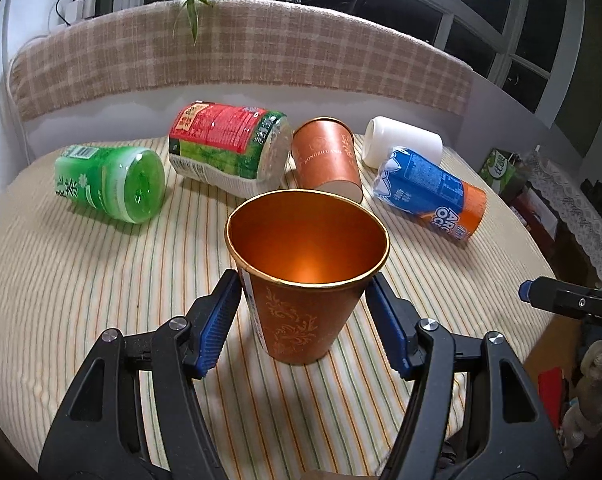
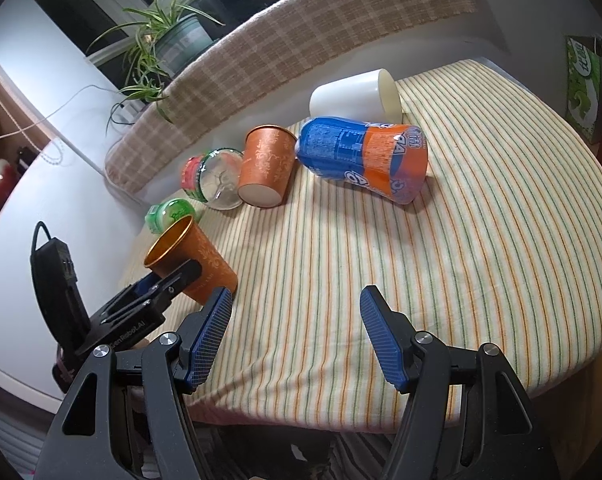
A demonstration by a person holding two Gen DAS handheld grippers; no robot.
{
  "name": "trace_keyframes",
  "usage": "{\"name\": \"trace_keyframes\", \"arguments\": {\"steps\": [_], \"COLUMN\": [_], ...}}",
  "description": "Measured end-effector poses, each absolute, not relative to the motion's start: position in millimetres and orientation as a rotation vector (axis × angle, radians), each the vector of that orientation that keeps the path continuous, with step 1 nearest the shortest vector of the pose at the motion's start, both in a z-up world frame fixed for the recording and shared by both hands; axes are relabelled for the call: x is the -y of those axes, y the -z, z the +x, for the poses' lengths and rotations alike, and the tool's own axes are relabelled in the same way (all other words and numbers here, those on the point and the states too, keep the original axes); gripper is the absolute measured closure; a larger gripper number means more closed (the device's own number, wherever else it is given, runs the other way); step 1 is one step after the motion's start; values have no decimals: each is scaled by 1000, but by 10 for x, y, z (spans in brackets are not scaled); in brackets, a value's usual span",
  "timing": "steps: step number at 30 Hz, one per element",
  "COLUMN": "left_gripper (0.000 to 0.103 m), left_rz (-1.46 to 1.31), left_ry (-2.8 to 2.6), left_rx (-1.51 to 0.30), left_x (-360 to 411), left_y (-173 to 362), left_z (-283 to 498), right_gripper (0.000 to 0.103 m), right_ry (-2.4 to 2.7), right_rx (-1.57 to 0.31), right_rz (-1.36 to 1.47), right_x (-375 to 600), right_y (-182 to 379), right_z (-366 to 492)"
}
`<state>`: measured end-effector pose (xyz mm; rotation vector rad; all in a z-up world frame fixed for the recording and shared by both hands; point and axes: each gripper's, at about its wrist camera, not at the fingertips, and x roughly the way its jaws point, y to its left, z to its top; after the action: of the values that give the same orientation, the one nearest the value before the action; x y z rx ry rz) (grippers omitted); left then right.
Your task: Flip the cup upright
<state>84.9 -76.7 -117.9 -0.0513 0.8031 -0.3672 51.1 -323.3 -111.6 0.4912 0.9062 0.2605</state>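
Note:
An orange paper cup (image 1: pixel 301 296) with gold patterns stands upright on the striped tablecloth, mouth up. My left gripper (image 1: pixel 303 292) has its blue pads on either side of the cup near the rim; whether the pads still press it I cannot tell. The cup also shows in the right wrist view (image 2: pixel 197 256) with the left gripper (image 2: pixel 157 284) beside it. A second orange cup (image 1: pixel 327 160) lies on its side behind, also in the right wrist view (image 2: pixel 265 168). My right gripper (image 2: pixel 297 320) is open and empty over the cloth.
Lying on the striped cloth (image 1: pixel 81 280) are a green cup (image 1: pixel 109 182), a red-and-green cup (image 1: pixel 229 148), a white cup (image 1: pixel 403 142) and a blue-and-orange cup (image 1: pixel 429 194). A plaid-covered sofa back (image 1: pixel 241 52) runs behind. The table edge curves at the right.

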Motion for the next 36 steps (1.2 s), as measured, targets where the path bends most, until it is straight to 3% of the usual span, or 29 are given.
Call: {"name": "trace_keyframes", "arguments": {"steps": [7,11,20,34,36], "left_gripper": [36,26,25,24,20], "left_rz": [-81,-79,-103,-27,-40], "left_ry": [386,389,387,216,207], "left_rx": [-838,-862,-904,-657,-622], "left_x": [735,730,596,319,288], "left_y": [1214,1268,1350,833,730], "left_z": [838,821,662,140,88], "right_gripper": [37,37,37,37,37], "right_ry": [-264,-275,-289,-234,-229], "right_rx": [-904,-901,-885,-742,-726], "right_rz": [482,474,438,219,202], "right_x": [3212,3178,3090,2787,2761], "right_y": [1105,1088,1046,784,752], "right_z": [502,501,516,408,391]}}
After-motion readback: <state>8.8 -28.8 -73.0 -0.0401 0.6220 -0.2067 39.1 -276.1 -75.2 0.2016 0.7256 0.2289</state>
